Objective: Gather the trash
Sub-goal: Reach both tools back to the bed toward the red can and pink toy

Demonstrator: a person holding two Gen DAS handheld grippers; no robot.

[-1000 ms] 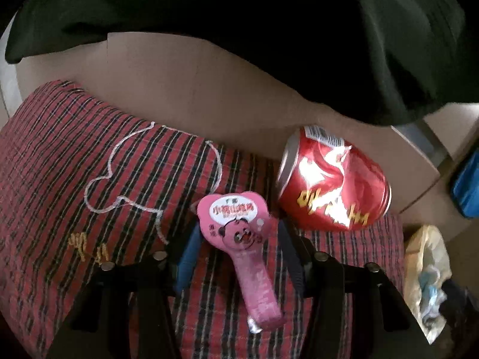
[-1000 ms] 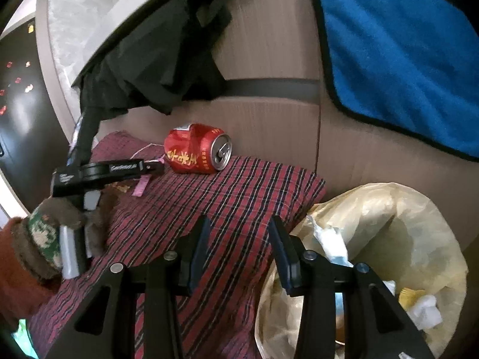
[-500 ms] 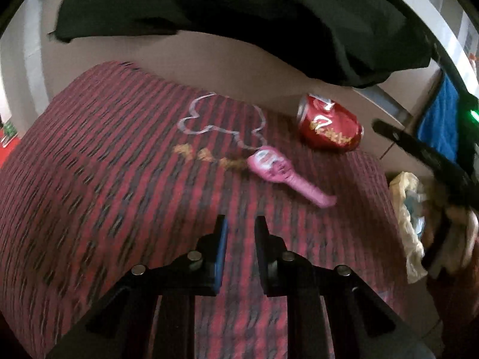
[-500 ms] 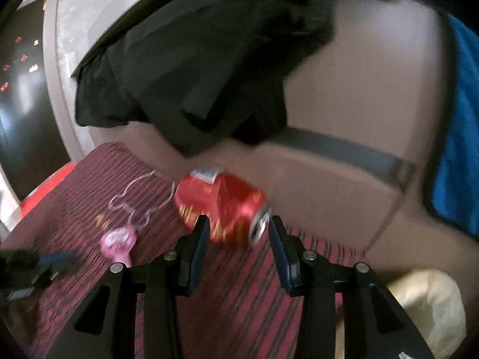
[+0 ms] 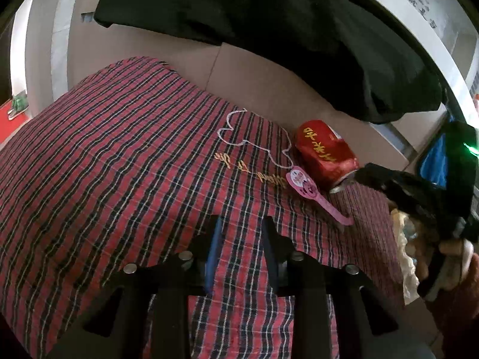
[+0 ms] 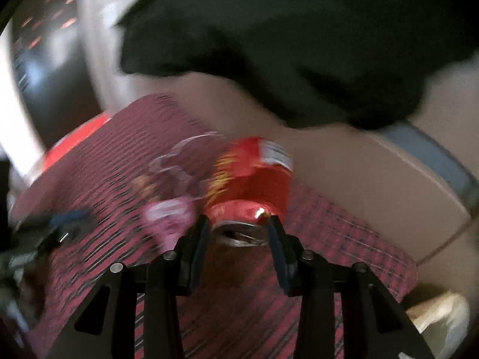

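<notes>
The right gripper [image 6: 236, 230] is lined up on the crushed red drink can [image 6: 251, 185], which lies on its side on the red plaid cloth [image 5: 119, 179] close to the brown panel [image 5: 254, 83] behind it. Its jaws stand wide, one on each side of the can's silver open end, and the blurred view does not show the pads pressing on it, so I judge this the approach to a grasp, not yet a hold. Coming at the end rim suits a can lying this way, since the dented body offers poorer faces. The left gripper [image 5: 241, 251] sits well back over bare cloth, empty, its jaws narrow and just now opening a little with nothing between them; keeping it off to the side leaves the right gripper room to work. The pink lollipop wrapper [image 5: 314, 193] lies just beside the can, uncollected, near enough to be nudged as the jaws close. The yellowish trash bag [image 6: 440, 320] waits at the cloth's right edge, a short carry from the can. A black garment [image 5: 284, 30] hangs over the panel above.
</notes>
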